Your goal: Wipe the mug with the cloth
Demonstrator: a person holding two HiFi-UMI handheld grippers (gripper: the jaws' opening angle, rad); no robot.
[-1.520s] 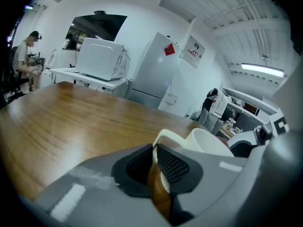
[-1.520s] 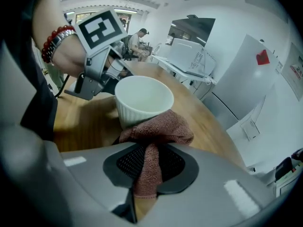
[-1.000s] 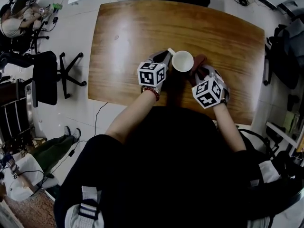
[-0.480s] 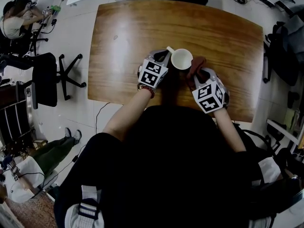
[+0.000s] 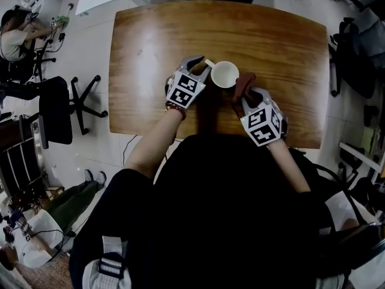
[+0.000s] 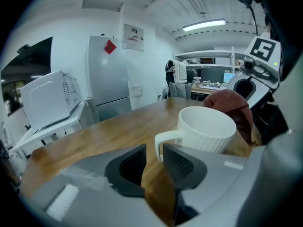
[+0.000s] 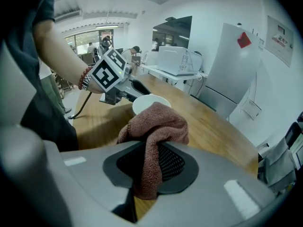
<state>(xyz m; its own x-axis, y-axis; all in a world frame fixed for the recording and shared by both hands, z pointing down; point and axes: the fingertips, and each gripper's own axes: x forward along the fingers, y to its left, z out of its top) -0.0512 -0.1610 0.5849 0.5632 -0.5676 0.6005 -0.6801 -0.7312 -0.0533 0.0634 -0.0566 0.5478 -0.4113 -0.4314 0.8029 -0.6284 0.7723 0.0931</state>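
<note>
1. In my left gripper view, the left tool (image 6: 154, 151) has its jaws a little apart. The handle of the white mug (image 6: 206, 129) stands between their tips.
2. The handle lies close against the right-hand pad. A strip of wood shows between it and the other pad, so I do not read this as a firm clamp.
3. The mug stands upright on the wooden worktop (image 5: 274, 35), mouth up. From my head view it sits near the front edge, between my two tools.
4. The right tool (image 7: 150, 163) has its jaws clamped on the reddish-brown cloth (image 7: 156, 121). One fold hangs down between the pads and the rest bunches up ahead of the tips.
5. That bunch presses against the side of the mug opposite the handle. In the right gripper view it covers most of the mug, so only part of the rim shows above it.
6. The left gripper view shows the cloth touching the mug's far wall, with the right tool's marker cube (image 6: 263, 48) above it.
7. I cannot tell from any view whether the mug holds anything.
</note>
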